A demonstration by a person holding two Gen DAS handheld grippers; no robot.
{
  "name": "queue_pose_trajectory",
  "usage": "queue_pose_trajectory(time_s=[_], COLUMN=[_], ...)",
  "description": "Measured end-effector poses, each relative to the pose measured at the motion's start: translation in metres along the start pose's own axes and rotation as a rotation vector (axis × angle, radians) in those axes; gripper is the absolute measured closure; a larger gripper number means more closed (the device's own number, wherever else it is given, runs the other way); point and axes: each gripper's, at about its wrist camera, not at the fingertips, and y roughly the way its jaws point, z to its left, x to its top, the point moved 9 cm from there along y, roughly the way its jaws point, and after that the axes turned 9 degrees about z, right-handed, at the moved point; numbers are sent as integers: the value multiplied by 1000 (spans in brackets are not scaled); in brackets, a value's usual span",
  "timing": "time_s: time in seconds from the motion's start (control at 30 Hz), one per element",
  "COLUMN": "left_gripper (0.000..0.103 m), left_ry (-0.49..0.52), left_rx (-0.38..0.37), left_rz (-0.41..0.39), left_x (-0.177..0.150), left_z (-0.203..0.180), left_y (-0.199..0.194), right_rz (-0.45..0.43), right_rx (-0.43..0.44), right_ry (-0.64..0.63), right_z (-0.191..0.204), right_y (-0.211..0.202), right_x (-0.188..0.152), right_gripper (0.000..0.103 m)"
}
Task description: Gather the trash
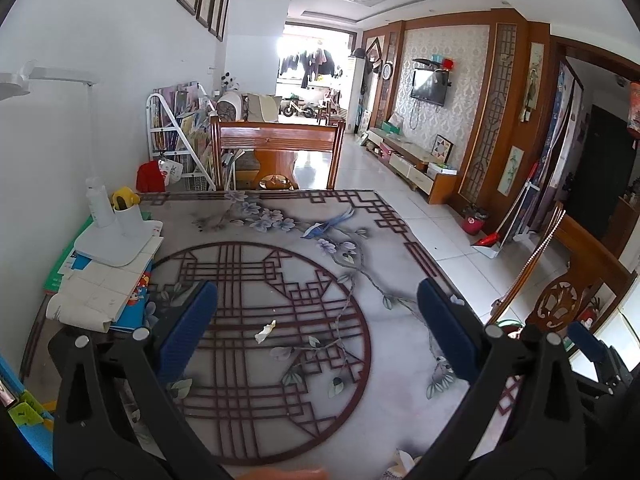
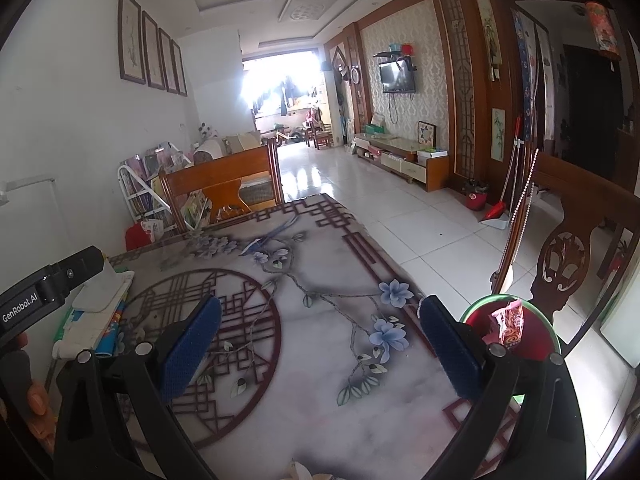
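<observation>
A small crumpled white paper scrap point(image 1: 265, 331) lies on the patterned table point(image 1: 392, 380), between and a little ahead of my open, empty left gripper point(image 1: 318, 320). Another pale scrap point(image 1: 402, 465) shows at the table's near edge, also in the right wrist view point(image 2: 298, 470). My right gripper point(image 2: 320, 340) is open and empty above the table point(image 2: 320, 400). A red bin with a green rim point(image 2: 536, 334) stands beside the table's right edge, by the right finger, holding a pink wrapper point(image 2: 508, 326). The left gripper's body point(image 2: 44, 288) shows at the left.
A white lamp base point(image 1: 114, 236) with a yellow object stands on stacked books and papers point(image 1: 100, 292) at the table's left. Wooden chairs stand at the far side point(image 1: 276, 148) and at the right point(image 2: 568, 256). A red dustpan with broom point(image 2: 496, 216) leans by the wall.
</observation>
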Motion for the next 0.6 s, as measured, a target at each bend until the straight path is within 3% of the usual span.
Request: queue_pose_trajectory(time_s=[0.6], left_gripper=[5], left_ry=[-9], left_rx=[3], left_rz=[8], left_x=[-3], left_z=[4], left_y=[1], right_rz=[36], right_rx=[12], right_ry=[4], right_z=[1], right_y=[8], right_x=[-6], right_gripper=[7])
